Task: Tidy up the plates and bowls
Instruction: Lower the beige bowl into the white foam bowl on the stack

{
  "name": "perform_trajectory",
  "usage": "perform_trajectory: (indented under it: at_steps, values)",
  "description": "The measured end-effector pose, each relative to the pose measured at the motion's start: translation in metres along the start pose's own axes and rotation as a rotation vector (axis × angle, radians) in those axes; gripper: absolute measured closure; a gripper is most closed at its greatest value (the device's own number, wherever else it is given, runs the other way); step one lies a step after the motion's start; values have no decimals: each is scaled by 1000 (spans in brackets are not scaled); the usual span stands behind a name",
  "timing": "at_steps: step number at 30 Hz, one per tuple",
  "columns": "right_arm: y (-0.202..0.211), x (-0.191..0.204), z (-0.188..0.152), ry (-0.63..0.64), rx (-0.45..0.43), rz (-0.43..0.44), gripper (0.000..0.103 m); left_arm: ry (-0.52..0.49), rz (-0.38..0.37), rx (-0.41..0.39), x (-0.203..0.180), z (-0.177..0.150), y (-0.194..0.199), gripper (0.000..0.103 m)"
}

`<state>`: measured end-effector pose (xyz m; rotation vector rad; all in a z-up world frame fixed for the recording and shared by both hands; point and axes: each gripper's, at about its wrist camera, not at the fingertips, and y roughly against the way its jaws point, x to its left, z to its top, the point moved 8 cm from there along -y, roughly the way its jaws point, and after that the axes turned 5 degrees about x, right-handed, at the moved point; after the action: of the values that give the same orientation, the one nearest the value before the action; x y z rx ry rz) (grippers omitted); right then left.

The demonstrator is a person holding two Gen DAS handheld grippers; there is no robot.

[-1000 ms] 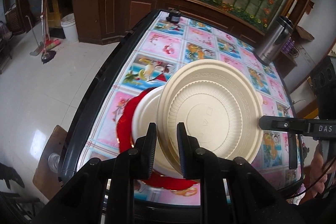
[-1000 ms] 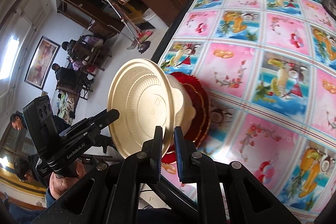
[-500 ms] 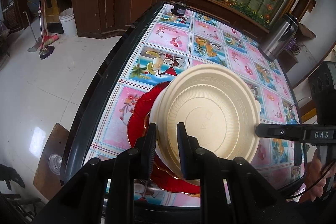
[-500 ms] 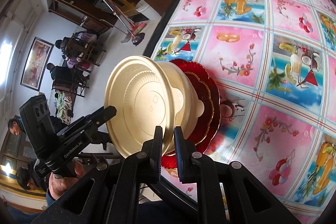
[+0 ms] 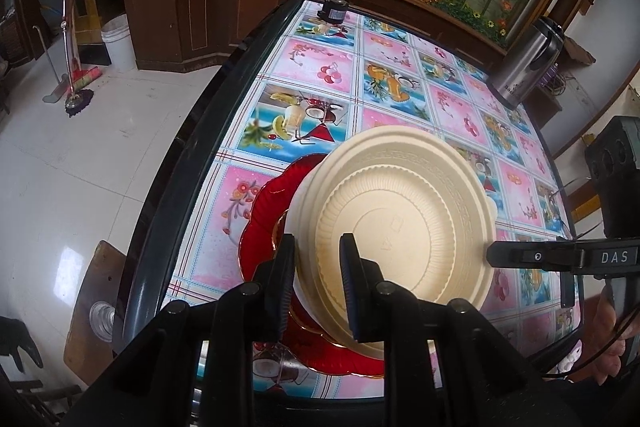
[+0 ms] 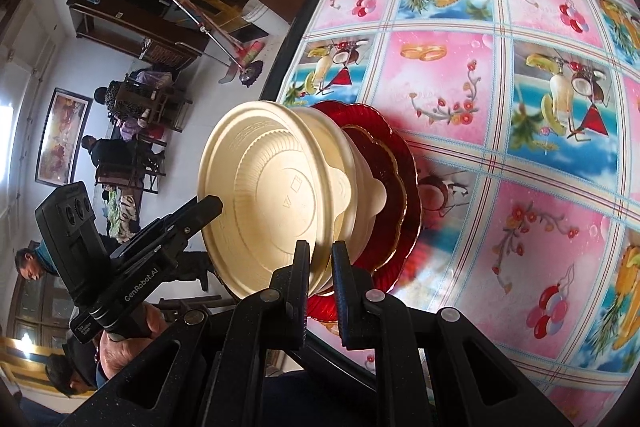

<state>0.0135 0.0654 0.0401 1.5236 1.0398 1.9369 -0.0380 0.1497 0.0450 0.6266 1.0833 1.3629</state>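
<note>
**2 grippers pinching the cream plate over the stacked bowl**

The cream plate (image 5: 400, 227) sits at the centre of the left wrist view, underside facing the camera, pressed over a cream bowl (image 6: 360, 187) that rests in a red scalloped plate (image 5: 264, 211) on the worktop (image 5: 320, 67).

The left gripper (image 5: 316, 283) holds the cream plate's near rim: its fingers (image 5: 282, 283) stand at a narrow gap with the rim clamped between them, low in the frame. The right gripper (image 6: 320, 275) grips the opposite rim in the same way, its fingers (image 6: 300, 279) close together on the edge at the lower centre of the right wrist view. In the left wrist view the right gripper's tip shows at the right edge, touching the plate's rim.

What the bowl contains cannot be told, as the plate covers it. A steel thermos (image 5: 528, 67) stands well apart at the upper right.
</note>
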Motion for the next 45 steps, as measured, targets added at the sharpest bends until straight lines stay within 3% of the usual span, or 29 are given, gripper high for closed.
perform_trajectory:
  at_steps: [45]
  values:
    - [-8, -15, -1, -38, 58, -5, 89, -62, 104, -8, -7, 1, -8, 83]
